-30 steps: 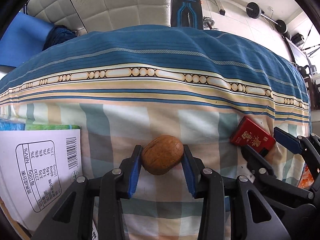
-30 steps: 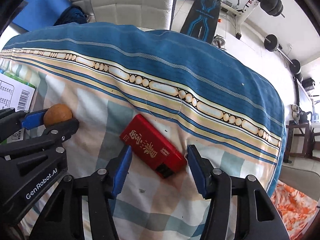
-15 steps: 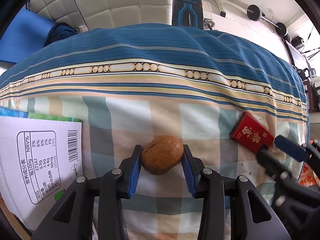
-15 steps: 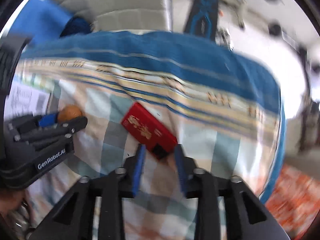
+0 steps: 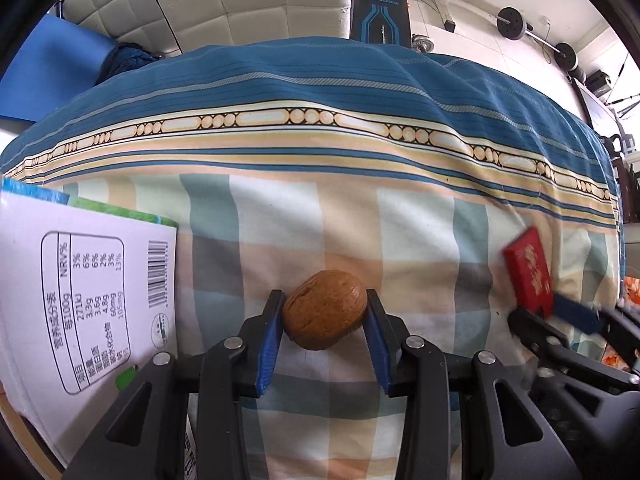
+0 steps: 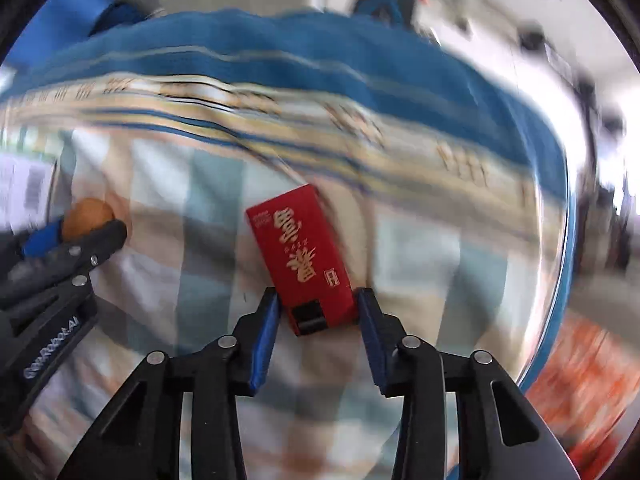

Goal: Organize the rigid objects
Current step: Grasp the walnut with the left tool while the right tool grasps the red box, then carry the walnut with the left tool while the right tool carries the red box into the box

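The left claw (image 5: pixel 324 316) pinches the walnut (image 5: pixel 325 309). The right claw (image 6: pixel 316 312) clamps the red box (image 6: pixel 302 254) at its near end. The box's long axis points far-left.

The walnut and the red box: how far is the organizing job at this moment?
Nothing looks put away yet. In hand: the left claw is shut on the walnut, and the right claw grips the red box at its near end, both low over the checked cloth. Left to do: carry both to their place, perhaps by the white carton; where is not shown.
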The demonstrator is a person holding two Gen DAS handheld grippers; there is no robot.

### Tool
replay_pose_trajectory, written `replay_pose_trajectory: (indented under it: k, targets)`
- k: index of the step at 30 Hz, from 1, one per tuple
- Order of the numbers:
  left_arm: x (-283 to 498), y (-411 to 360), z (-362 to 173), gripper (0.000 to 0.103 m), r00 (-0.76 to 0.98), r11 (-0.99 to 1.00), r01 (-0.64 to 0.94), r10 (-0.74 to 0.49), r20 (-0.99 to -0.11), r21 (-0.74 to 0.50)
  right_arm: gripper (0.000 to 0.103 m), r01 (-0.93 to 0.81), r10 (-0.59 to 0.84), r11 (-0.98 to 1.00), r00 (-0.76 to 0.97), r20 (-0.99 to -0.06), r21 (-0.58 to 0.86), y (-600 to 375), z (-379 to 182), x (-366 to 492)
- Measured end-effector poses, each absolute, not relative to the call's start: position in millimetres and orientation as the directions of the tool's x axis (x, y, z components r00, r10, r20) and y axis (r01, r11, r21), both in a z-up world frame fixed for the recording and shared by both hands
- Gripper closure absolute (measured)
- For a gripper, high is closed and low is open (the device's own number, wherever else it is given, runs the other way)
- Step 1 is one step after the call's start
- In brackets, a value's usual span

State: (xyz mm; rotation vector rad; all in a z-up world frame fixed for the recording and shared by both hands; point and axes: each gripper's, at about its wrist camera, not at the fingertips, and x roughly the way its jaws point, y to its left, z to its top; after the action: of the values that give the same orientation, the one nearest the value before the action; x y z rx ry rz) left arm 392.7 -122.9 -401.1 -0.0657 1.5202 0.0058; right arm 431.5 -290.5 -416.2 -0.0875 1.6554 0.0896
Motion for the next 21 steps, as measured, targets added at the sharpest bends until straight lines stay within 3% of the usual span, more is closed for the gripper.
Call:
replay_pose_trajectory:
  k: [5,7,9,12,14,16,21]
  targets:
    - [388,-126,-400,0.067,0.045,0.998,-0.033,-0.044,-0.998,-0.046,0.062,0.064,0.159,0.987,-0.234,-0.959,0.148,-316,-431,416]
    - [388,-127,-400,0.067,0.042,0.999,-0.028,-0.042,-0.998,-0.043,0.060,0.072,0.166,0.985,-0.207,-0.964,0.154,-320,-429,417]
    - [388,-128,-400,0.067,0.042,0.999,-0.024,-0.039,-0.998,-0.041,0.050,0.071,0.162,0.986,-0.179,-0.970,0.152,-320,-425,420]
    - [388,-129,-401,0.067,0.043,0.999,-0.014,-0.031,-0.999,-0.032,0.050,0.056,0.104,0.994,-0.151,-0.983,0.096,-306,-423,432]
    - [390,-133,-402,0.067,0.041,1.000,-0.011,-0.026,-0.999,-0.026,0.053,0.035,0.032,0.999,-0.138,-0.990,0.027,-297,-422,433]
    - [387,-136,-402,0.067,0.039,1.000,-0.007,-0.024,-0.999,-0.024,0.063,0.022,-0.002,1.000,-0.131,-0.991,-0.005,-291,-419,431]
    - [379,-139,-396,0.067,0.038,0.999,-0.003,-0.054,-0.998,-0.054,0.065,0.078,0.048,0.996,-0.136,-0.990,0.037,-295,-405,421]
